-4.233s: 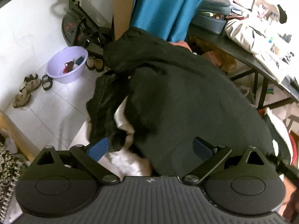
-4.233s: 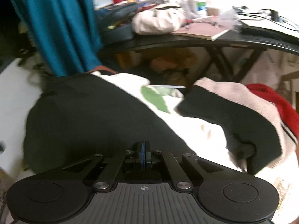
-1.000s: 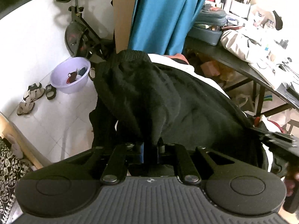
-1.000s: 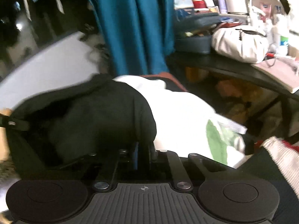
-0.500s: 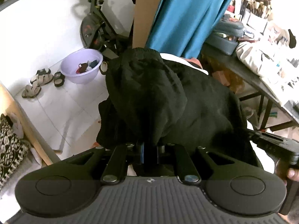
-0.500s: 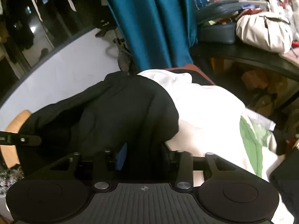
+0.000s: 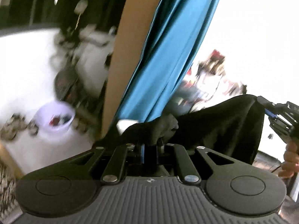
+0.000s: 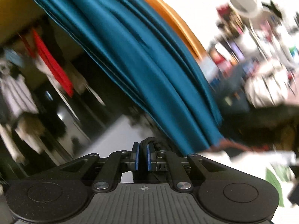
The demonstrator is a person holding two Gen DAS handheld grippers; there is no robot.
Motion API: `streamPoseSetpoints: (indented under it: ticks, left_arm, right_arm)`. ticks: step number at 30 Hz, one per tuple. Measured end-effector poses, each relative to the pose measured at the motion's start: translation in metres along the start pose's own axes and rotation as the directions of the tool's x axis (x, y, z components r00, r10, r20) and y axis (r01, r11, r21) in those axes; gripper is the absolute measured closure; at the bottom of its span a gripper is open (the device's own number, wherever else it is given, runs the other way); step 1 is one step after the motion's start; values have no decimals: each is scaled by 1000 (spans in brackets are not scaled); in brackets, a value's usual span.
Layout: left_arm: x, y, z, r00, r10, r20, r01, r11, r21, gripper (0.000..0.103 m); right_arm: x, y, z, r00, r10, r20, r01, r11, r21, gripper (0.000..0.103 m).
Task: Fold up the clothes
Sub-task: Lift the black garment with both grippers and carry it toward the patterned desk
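Note:
A black garment (image 7: 220, 127) hangs stretched in the air between my two grippers. In the left wrist view my left gripper (image 7: 151, 146) is shut on a bunched corner of it. The cloth runs right to my right gripper (image 7: 266, 107), which pinches the other corner and is held by a hand (image 7: 289, 158). In the right wrist view my right gripper (image 8: 143, 155) has its blue pads (image 8: 137, 156) close together with a thin black edge of the garment (image 8: 149, 142) between them. The rest of the garment is out of that view.
A teal curtain (image 7: 168, 56) hangs straight ahead beside a tan panel (image 7: 121, 65). A lavender basin (image 7: 56, 117) and an exercise bike (image 7: 69, 82) stand on the floor at left. A cluttered desk (image 8: 261, 85) is at right, and a white garment with green print (image 8: 272, 177) lies below it.
Both grippers have lifted the black garment up off the pile and pulled apart, so it now hangs spread between them. Both views have swung upward and are blurred.

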State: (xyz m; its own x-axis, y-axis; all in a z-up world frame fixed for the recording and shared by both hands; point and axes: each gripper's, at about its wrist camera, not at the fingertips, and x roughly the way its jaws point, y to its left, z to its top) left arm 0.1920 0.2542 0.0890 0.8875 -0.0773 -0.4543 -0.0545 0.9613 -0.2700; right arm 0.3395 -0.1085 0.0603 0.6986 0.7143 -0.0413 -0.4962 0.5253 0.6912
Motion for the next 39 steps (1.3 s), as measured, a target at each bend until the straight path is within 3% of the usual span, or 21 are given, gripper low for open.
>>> streamPoseSetpoints:
  ticks: [2, 4, 7, 12, 15, 18, 24, 31, 39]
  left_arm:
    - [-15, -2, 15, 996, -56, 71, 56, 998, 2, 93]
    - [-31, -5, 30, 981, -123, 148, 123, 992, 13, 92]
    - [-45, -11, 48, 945, -222, 240, 217, 975, 45, 92]
    - [-54, -23, 68, 868, -375, 325, 358, 927, 113, 92]
    - [-47, -34, 70, 829, -441, 345, 418, 897, 142, 93]
    - [-37, -55, 70, 800, -494, 342, 468, 869, 160, 93]
    - [-34, -111, 55, 756, -586, 291, 544, 810, 218, 93]
    - [-53, -222, 16, 735, -643, 218, 571, 759, 312, 92]
    - [-77, -371, -67, 733, -665, 146, 607, 736, 300, 92]
  right_arm:
    - [-13, 23, 22, 998, 19, 67, -16, 999, -32, 95]
    - [-29, 45, 42, 991, 38, 128, -29, 997, -69, 95]
    - [-56, 75, 66, 979, 41, 201, -14, 991, -132, 95]
    - [-104, 122, 87, 952, -17, 307, 93, 967, -236, 95]
    - [-141, 137, 90, 931, -91, 354, 180, 957, -227, 95]
    - [-176, 146, 92, 906, -175, 386, 271, 939, -211, 95]
    - [-230, 138, 85, 870, -334, 364, 415, 893, -172, 95]
    - [-312, 122, 74, 836, -416, 358, 503, 841, -197, 95]
    - [-499, 91, 85, 821, -413, 394, 513, 837, -191, 95]
